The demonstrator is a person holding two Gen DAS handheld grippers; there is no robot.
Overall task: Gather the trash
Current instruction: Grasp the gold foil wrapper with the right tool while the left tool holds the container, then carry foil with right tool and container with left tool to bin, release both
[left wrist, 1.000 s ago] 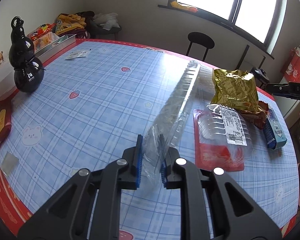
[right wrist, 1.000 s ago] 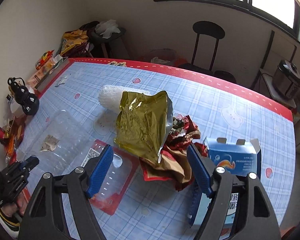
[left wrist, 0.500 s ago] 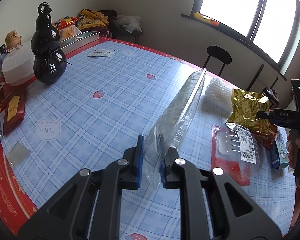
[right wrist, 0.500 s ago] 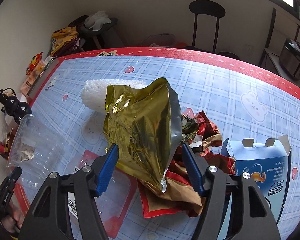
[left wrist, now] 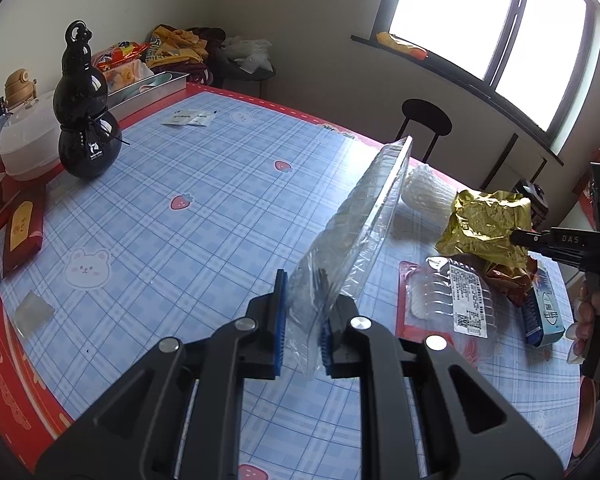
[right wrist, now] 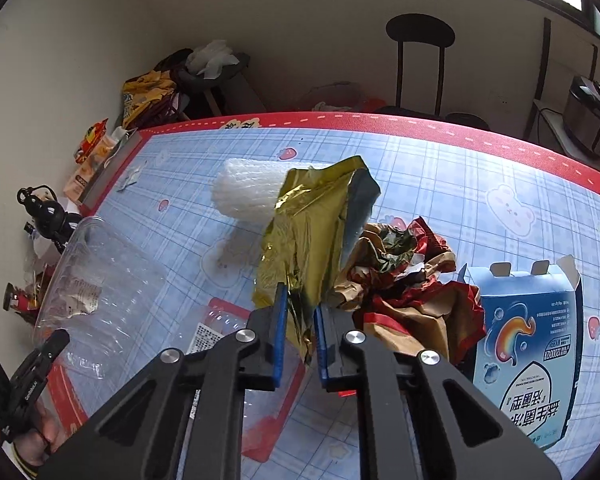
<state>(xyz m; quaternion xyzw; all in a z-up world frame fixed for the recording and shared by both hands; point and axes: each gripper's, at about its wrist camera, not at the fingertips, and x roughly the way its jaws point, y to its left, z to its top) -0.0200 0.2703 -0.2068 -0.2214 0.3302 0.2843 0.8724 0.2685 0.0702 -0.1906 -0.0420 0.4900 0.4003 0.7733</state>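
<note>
My left gripper (left wrist: 302, 320) is shut on a clear plastic tray lid (left wrist: 360, 224) and holds it on edge above the table; the lid also shows in the right wrist view (right wrist: 100, 280). My right gripper (right wrist: 300, 336) is shut on the lower edge of a crumpled gold foil bag (right wrist: 308, 240), which also shows in the left wrist view (left wrist: 486, 228). Beside the bag lie a red and brown crumpled wrapper (right wrist: 404, 288), a blue carton (right wrist: 528, 344), a white foam net (right wrist: 248, 192) and a clear tray on red card (left wrist: 456, 300).
The table has a blue plaid cloth with a red border (left wrist: 204, 200). A black gourd bottle (left wrist: 86, 120), a white lidded bowl (left wrist: 24, 148) and boxes stand at the left edge. A black chair (right wrist: 420, 52) stands beyond the far edge.
My right gripper moved in on the gold bag and closed its jaws on the bag's lower edge. My left gripper kept hold of the clear lid and drew back left.
</note>
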